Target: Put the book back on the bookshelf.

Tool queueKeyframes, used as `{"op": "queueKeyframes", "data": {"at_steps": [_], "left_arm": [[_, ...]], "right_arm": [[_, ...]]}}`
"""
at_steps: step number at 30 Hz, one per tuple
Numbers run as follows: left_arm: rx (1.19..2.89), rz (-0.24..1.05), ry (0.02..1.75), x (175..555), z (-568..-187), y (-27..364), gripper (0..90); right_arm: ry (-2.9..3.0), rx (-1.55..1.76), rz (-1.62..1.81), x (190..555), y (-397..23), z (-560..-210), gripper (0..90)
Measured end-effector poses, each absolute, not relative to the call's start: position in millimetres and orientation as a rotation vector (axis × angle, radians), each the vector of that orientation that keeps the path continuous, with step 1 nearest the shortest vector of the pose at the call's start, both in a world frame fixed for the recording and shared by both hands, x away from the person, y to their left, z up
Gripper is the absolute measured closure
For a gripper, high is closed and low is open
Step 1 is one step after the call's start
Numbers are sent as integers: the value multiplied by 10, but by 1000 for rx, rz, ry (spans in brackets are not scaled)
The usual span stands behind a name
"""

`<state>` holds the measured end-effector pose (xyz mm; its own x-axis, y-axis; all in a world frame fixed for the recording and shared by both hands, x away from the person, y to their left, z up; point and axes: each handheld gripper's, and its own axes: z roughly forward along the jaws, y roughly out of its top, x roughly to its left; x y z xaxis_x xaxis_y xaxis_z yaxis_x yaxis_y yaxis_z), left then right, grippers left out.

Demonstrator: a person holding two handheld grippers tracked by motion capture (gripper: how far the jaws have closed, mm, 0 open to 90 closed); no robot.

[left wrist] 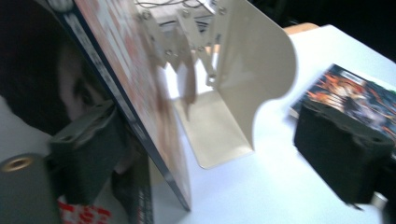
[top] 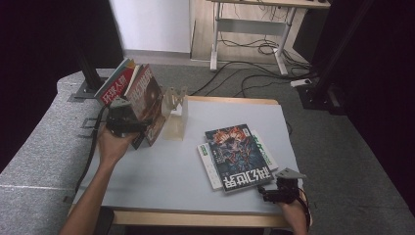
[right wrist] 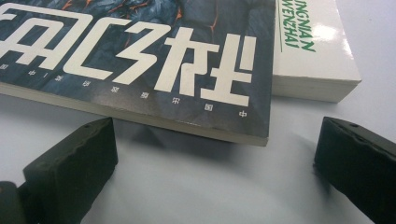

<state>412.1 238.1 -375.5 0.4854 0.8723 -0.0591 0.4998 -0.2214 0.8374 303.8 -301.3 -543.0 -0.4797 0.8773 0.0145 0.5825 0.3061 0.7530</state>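
Seen from the high view, the left gripper (top: 128, 125) is standing at the surface's (top: 161, 176) left edge, beside a row of magazines (top: 142, 95) leaning against a cream metal bookend (top: 175, 115); it is probably propping them so they do not topple. A dark-covered magazine (top: 238, 155) is lying flat right of centre, on top of a white book (top: 208, 164), its near corner overhanging. The right gripper (top: 279, 192) is sitting just beside that corner, probably lining up to pick the magazine up.

In the left gripper view, the jaws are standing wide apart, one pressed against the cover of the tilted outermost magazine (left wrist: 140, 107), the other free over the surface; nothing is being clamped. The bookend (left wrist: 247, 79) is standing upright just beyond, with the flat magazine (left wrist: 355, 95) farther off.

In the right gripper view, the jaws are gaping, empty, resting low on the surface (right wrist: 187, 186). The magazine (right wrist: 140, 56) is showing large white characters on a dark blue-black cover, its corner raised slightly off the surface, with the white book (right wrist: 317, 51) beneath carrying green lettering.
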Motion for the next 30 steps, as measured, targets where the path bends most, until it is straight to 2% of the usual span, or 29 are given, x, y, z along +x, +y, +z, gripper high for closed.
{"op": "queueKeyframes", "data": {"at_steps": [9, 23, 26, 30], "left_arm": [[1929, 481, 1065, 3867, -3855, 2313, 0], [2069, 423, 883, 3674, -4167, 1997, 0], [2048, 341, 879, 3713, -4329, 1977, 0], [2089, 325, 864, 3728, -4511, 1946, 0]], "right_arm": [[2178, 1303, 1002, 3037, -3012, -5430, 0], [2178, 1300, 1002, 3037, -3013, -5431, 0], [2178, 1300, 1003, 3038, -3014, -5431, 0], [2178, 1300, 1003, 3038, -3014, -5431, 0]]}}
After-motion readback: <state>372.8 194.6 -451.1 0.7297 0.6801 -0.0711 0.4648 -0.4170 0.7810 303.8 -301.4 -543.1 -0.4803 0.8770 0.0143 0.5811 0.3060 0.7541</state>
